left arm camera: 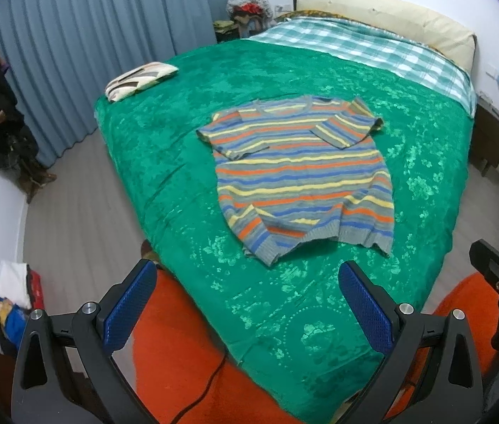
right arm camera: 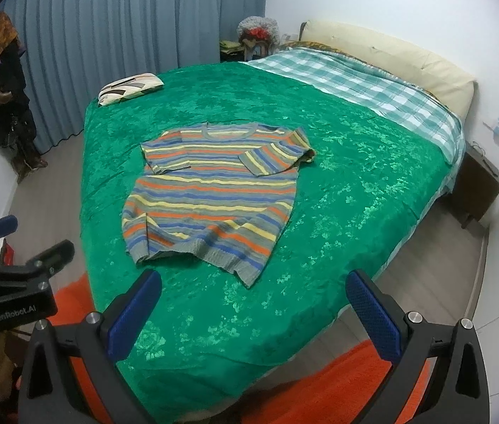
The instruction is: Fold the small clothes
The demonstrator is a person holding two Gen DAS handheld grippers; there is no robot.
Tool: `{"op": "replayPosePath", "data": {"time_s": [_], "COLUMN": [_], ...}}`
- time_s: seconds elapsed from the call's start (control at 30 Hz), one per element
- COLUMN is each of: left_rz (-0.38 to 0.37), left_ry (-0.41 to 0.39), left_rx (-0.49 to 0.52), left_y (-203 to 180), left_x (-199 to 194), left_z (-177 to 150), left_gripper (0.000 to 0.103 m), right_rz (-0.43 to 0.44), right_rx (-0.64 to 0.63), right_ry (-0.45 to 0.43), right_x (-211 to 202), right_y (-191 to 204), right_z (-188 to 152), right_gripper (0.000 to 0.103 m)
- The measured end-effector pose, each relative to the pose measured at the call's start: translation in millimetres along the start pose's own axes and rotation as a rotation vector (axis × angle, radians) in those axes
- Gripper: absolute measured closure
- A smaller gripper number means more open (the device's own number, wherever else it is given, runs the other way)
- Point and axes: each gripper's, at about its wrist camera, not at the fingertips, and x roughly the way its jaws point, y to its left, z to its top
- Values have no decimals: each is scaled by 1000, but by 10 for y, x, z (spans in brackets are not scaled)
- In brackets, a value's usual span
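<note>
Blue curtains point(left arm camera: 83, 35), white walls — grey floor point(left arm camera: 83, 198)

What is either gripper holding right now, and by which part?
Nothing. The left gripper and right gripper are both open, fingers apart above the near end of the bed, short of the striped sweater, which lies untouched with both sleeves folded in.

a home bedroom: a bed point(right arm camera: 320, 176) with green cover, cream headboard point(right arm camera: 390, 56), blue curtains point(right arm camera: 125, 35) and nightstand point(right arm camera: 479, 190).
</note>
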Motion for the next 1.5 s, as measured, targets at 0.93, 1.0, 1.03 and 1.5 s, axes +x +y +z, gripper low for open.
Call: {"op": "replayPosePath", "data": {"time_s": [0.93,1.0,1.03,1.5], "left_rz": [-119,-114,-113,-332], "left_ry": [49,53,55,196], "left_rx": [-39,-30,-25,-240], "left_y": [45,29,26,538], "left_x": [350,395,423,1784], "left_z": [87,77,68,-98], "left_gripper": [1,1,1,3], "right_rz": [-112,-118,-116,348], "right_rx": [18,14,16,211], "right_ry": [53,60,64,161], "right_x": [234,256,267,1581], "right_y": [-196,-198,-202,-641], "right_z": [75,67,61,-364], "right_gripper": [0,0,0,17]}}
